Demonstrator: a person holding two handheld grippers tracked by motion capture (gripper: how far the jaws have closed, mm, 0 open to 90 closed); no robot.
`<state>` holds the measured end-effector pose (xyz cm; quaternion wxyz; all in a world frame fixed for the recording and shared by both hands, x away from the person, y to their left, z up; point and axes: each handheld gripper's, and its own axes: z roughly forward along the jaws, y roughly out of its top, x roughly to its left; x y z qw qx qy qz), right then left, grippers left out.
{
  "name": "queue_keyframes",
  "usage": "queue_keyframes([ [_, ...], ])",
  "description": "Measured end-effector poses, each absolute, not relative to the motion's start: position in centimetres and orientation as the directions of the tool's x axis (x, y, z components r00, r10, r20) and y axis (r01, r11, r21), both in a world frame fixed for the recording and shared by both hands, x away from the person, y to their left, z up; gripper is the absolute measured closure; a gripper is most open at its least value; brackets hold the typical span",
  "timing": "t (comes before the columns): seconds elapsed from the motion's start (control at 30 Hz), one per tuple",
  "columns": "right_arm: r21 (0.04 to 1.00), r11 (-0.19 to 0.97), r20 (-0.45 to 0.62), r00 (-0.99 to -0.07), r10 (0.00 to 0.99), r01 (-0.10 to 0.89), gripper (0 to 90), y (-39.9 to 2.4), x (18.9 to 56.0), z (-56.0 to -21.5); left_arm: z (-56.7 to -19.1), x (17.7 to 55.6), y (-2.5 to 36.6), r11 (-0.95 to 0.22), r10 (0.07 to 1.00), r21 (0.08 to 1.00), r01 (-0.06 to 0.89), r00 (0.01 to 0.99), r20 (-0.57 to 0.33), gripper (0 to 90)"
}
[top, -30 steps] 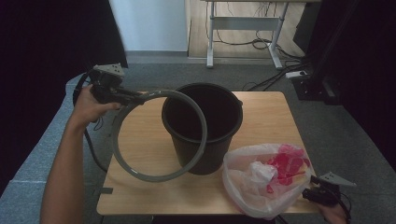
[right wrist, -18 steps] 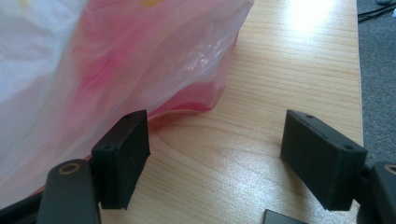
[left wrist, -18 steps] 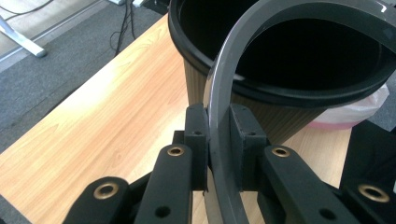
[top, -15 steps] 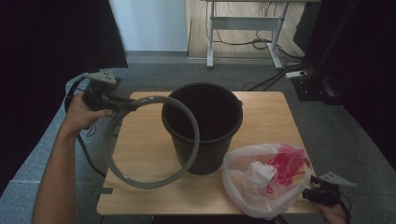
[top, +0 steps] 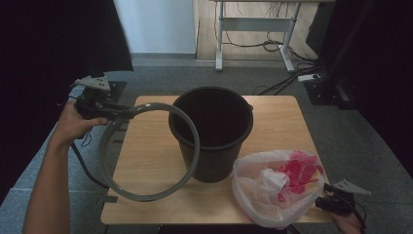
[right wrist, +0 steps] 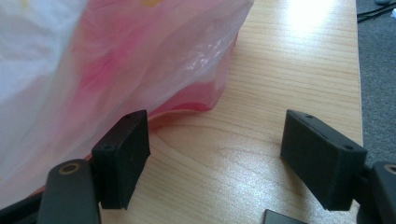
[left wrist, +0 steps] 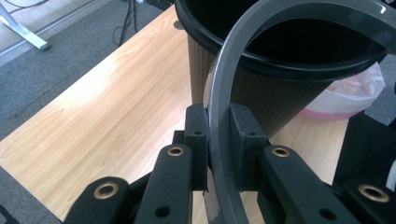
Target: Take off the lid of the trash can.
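Left gripper (top: 122,113) pinches the grey plastic ring (top: 146,195), held tilted beside the black bucket (top: 214,141) over the wooden table (top: 146,156), while the right gripper (right wrist: 215,154), jaws spread, rests beside the translucent pink bag (top: 277,185).

The ring (top: 146,195) is grey. The bucket (top: 214,146) is black, with fine lines running up and down its side. The bag (top: 253,195) is see-through white with pink and red inside. The table (top: 146,156) is light brown wood with thin grain lines. The floor (top: 341,126) is grey.
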<state>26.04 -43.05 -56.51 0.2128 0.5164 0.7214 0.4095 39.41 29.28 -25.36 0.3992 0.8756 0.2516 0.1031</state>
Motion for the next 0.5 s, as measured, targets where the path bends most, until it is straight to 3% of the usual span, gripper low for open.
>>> queue_keyframes([
  [0.5,0.810,0.133,0.113,-0.375,0.920,0.570,23.3,-43.0,26.0,-56.5,-26.8,38.6,31.4,-0.549,0.531,0.742,0.384,0.846,-0.046,78.8],
])
